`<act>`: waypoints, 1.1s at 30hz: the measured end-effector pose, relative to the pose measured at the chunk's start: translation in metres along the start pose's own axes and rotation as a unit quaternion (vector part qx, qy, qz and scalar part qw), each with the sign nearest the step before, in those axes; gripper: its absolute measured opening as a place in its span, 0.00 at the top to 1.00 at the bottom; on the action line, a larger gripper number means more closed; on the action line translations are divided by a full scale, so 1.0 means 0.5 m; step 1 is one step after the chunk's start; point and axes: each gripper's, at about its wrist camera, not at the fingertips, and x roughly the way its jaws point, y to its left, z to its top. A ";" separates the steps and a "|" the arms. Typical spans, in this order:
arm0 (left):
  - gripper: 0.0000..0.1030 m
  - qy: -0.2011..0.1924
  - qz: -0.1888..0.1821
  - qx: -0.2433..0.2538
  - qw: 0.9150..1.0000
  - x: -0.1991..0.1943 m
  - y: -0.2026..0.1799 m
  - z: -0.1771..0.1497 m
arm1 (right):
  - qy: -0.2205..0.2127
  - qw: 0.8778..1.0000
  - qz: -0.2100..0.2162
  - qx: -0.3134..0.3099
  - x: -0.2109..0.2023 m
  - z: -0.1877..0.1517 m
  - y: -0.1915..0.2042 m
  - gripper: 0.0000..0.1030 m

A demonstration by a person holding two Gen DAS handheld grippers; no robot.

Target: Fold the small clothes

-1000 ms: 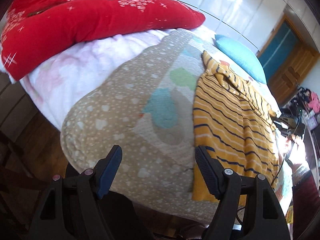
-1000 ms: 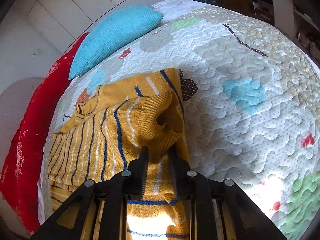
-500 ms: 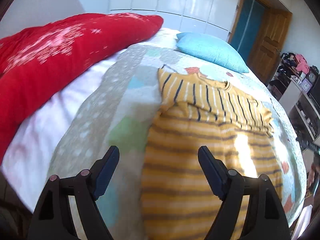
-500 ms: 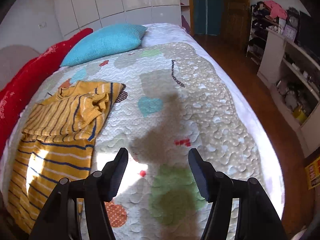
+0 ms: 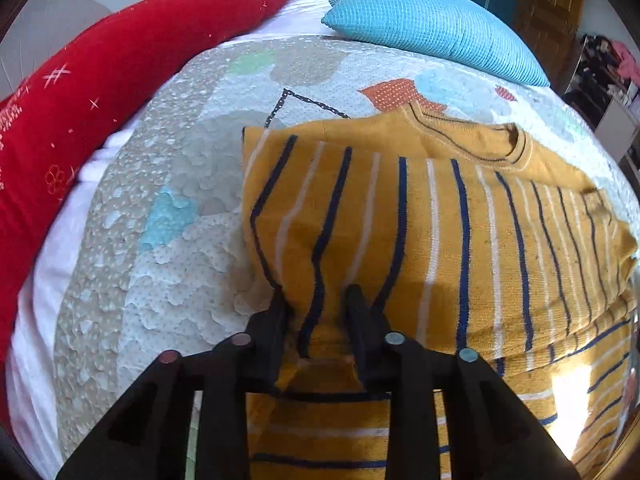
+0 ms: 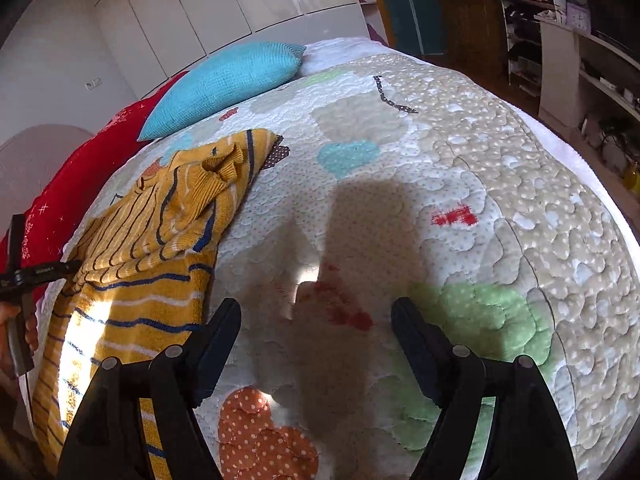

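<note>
Bed w/ patchwork quilt (image 6: 460, 184) fills both views; red duvet (image 5: 100, 80) far left of the L fingers, turquoise cushion (image 5: 432, 28) far ahead. Yellow striped sweater (image 5: 460, 240) lies on the quilt, partly folded: both sleeves look turned in over the body, right one bunched w/ cuff on top (image 6: 222, 164). Prob. mid-task; bottom-to-top fold and smoothing left. Left gripper (image 5: 318, 300) clenched on a pinch of the sleeve fabric, rest of sweater spreading ahead and right of its fingers. Right gripper (image 6: 316, 328) released, fingers wide apart over bare quilt, nothing between them; sweater just left of its left finger, not touching.
</note>
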 end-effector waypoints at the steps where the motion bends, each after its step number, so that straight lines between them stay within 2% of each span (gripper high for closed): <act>1: 0.81 -0.007 0.007 0.004 1.000 -0.006 0.000 -0.005 | -0.001 1.000 0.009 0.003 0.001 0.001 -0.004 0.16; 5: 0.82 -0.015 0.026 0.006 1.000 -0.016 0.017 -0.019 | -0.005 1.000 0.028 0.008 0.002 -0.001 -0.009 0.12; 9: 0.80 -0.018 -0.009 -0.063 0.998 -0.020 0.070 -0.024 | -0.008 1.000 0.028 0.008 0.002 -0.003 -0.007 0.12; 11: 0.72 -0.020 -0.036 -0.101 0.994 -0.017 0.097 -0.032 | -0.009 0.999 0.030 0.010 0.001 -0.003 -0.007 0.12; 13: 0.58 -0.021 -0.055 -0.131 0.990 -0.014 0.123 -0.041 | -0.010 0.999 0.031 0.011 0.001 -0.003 -0.008 0.12; 16: 0.55 -0.021 -0.079 -0.155 0.984 -0.018 0.153 -0.056 | -0.011 0.999 0.032 0.013 0.001 -0.004 -0.008 0.12; 19: 0.48 -0.024 -0.068 -0.164 0.984 -0.023 0.175 -0.068 | -0.011 0.999 0.032 0.013 0.001 -0.003 -0.009 0.12; 23: 0.48 -0.014 -0.038 -0.172 0.984 -0.017 0.206 -0.092 | -0.012 0.999 0.035 0.015 0.000 -0.004 -0.009 0.11; 26: 0.48 -0.020 -0.035 -0.159 0.986 -0.017 0.214 -0.109 | -0.013 0.999 0.037 0.017 -0.001 -0.006 -0.009 0.11; 28: 0.47 -0.026 -0.018 -0.132 0.991 -0.021 0.199 -0.118 | -0.014 0.999 0.038 0.018 -0.001 -0.005 -0.010 0.10; 29: 0.46 -0.029 -0.005 -0.112 0.993 -0.020 0.187 -0.123 | -0.014 0.999 0.039 0.019 -0.001 -0.005 -0.010 0.10; 31: 0.30 -0.038 0.014 -0.079 0.996 -0.017 0.164 -0.133 | -0.016 0.999 0.039 0.020 -0.003 -0.008 -0.008 0.10; 33: 0.25 -0.042 0.027 -0.073 0.996 -0.015 0.159 -0.136 | -0.017 0.999 0.041 0.022 -0.003 -0.008 -0.008 0.10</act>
